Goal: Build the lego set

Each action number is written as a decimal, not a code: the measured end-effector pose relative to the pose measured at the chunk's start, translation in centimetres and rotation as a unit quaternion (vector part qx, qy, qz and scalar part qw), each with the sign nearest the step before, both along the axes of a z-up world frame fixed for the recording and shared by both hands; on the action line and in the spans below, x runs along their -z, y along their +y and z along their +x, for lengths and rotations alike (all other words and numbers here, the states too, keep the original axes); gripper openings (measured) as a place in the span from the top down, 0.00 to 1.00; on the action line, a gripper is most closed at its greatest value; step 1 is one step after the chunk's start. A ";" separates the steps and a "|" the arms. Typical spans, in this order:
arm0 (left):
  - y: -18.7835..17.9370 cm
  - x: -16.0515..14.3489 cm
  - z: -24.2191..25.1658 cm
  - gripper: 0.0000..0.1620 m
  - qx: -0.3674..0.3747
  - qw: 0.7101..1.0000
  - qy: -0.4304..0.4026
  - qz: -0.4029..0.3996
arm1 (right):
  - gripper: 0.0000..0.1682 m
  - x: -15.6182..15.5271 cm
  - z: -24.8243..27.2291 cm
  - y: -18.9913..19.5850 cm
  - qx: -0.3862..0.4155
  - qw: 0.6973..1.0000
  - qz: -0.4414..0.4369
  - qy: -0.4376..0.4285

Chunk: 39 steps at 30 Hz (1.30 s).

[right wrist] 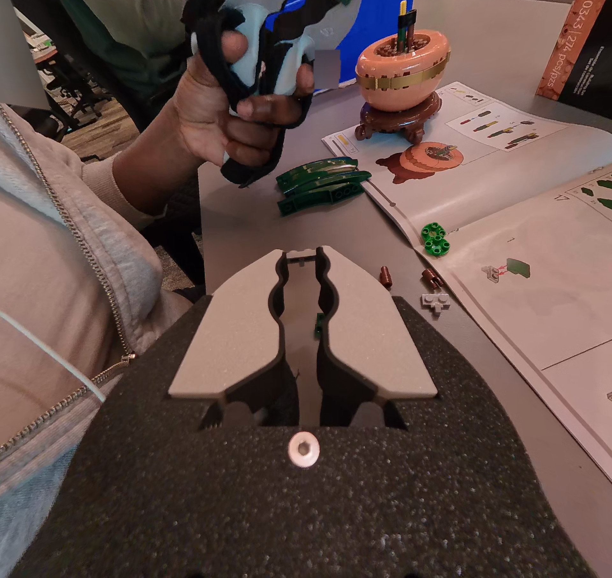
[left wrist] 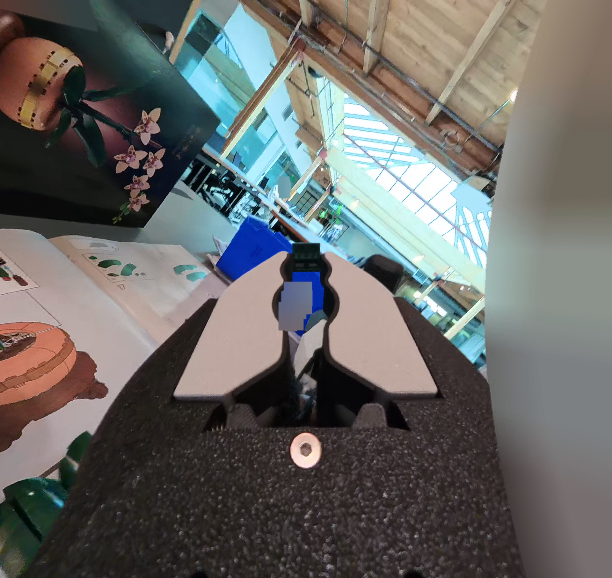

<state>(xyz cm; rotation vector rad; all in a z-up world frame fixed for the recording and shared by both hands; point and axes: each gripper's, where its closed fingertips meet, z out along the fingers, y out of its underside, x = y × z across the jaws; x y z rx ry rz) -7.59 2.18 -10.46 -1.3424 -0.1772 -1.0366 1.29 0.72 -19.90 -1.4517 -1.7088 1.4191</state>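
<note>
The left gripper [left wrist: 306,257] is tilted up toward the ceiling, tips clamped on a small dark green piece [left wrist: 306,252], prob. a leaf seen end-on. The right gripper [right wrist: 301,255] sits low over the table [right wrist: 331,231], tips pinching a small grey plate [right wrist: 299,253]. The open manual [right wrist: 516,297] to its right shows a grey plate joining a green leaf, so that sub-assembly looks like the step in hand; the two pieces are apart, not yet mated. Done so far, judging by the scene: the pot [right wrist: 402,75], far ahead and right of the right gripper, is built w/ its brown stand and a short stem [right wrist: 405,28] stuck in the top. Left to do: a stack of dark green leaves [right wrist: 319,181] lies loose ahead of the right gripper; bright green round plates [right wrist: 435,239], two brown bits [right wrist: 385,275] and another grey plate [right wrist: 435,302] wait just right of its tips. No flowers are in view, though the box [left wrist: 99,125] art shows plenty. So roughly the early-mid stretch: base finished, foliage barely started, blooms still to come.
</note>
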 end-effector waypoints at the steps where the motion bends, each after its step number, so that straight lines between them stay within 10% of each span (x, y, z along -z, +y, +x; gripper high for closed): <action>1: 0.0 0.4 0.4 0.91 0.008 1.000 0.023 -0.008 | 0.91 -0.1 0.1 0.1 0.001 1.000 0.001 -0.001; 4: -0.4 4.0 3.0 0.91 0.083 0.972 0.204 -0.076 | 0.91 -0.1 0.3 0.3 0.005 1.000 0.004 -0.003; 8: -1.3 9.9 3.2 0.91 0.139 0.837 0.507 -0.156 | 0.91 0.0 0.9 0.8 0.012 1.000 0.007 -0.006; 15: -2.3 14.2 3.5 0.91 0.209 0.715 0.621 -0.245 | 0.91 0.8 0.9 0.3 0.002 1.000 0.019 -0.020; 25: -3.6 13.7 3.6 0.82 0.240 0.707 0.599 -0.289 | 0.91 1.1 0.9 0.3 -0.005 1.000 0.009 -0.017; 39: -5.2 11.5 7.0 0.71 0.321 0.779 0.473 -0.258 | 0.91 3.3 -2.5 -2.9 -0.094 0.985 0.118 -0.083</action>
